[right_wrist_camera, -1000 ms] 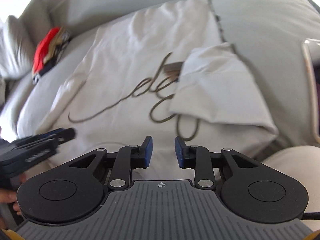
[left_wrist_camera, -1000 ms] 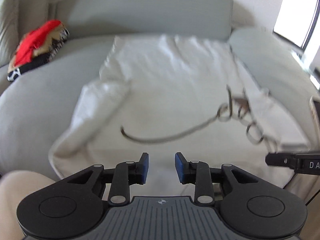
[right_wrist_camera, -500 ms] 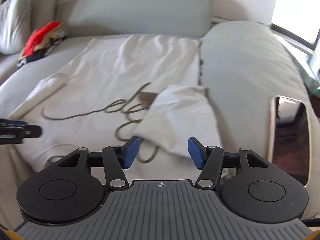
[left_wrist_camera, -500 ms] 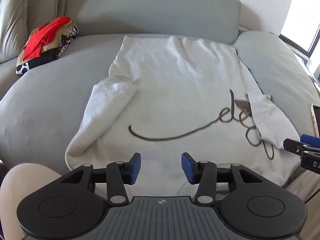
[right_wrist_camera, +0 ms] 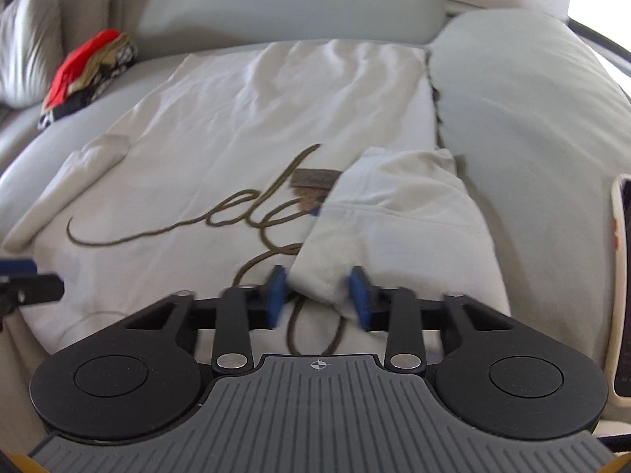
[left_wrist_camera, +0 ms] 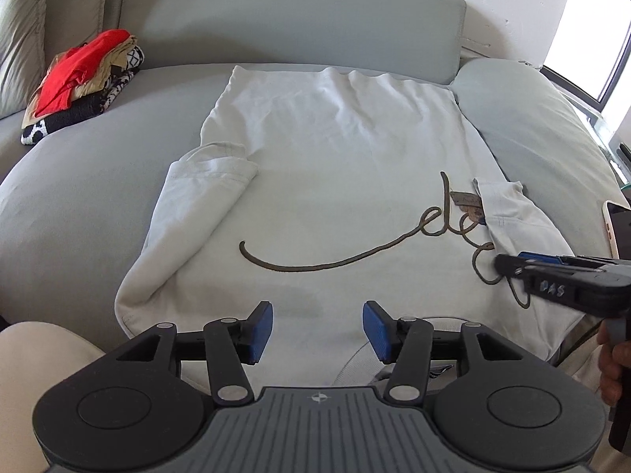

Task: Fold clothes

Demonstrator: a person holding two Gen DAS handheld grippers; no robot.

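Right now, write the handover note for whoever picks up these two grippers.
Left gripper: jaws open, holding nothing, above the near edge of the white T-shirt, by the collar.
Right gripper: jaws open, around the near end of the folded-in right sleeve, not closed on it.
The shirt lies flat, print up, on the grey sofa. Both sleeves are folded in over the body; left sleeve lies flat.
Left to do: fold the body and add it to the pile of folded clothes at far left.
A phone lies on the sofa to the right.
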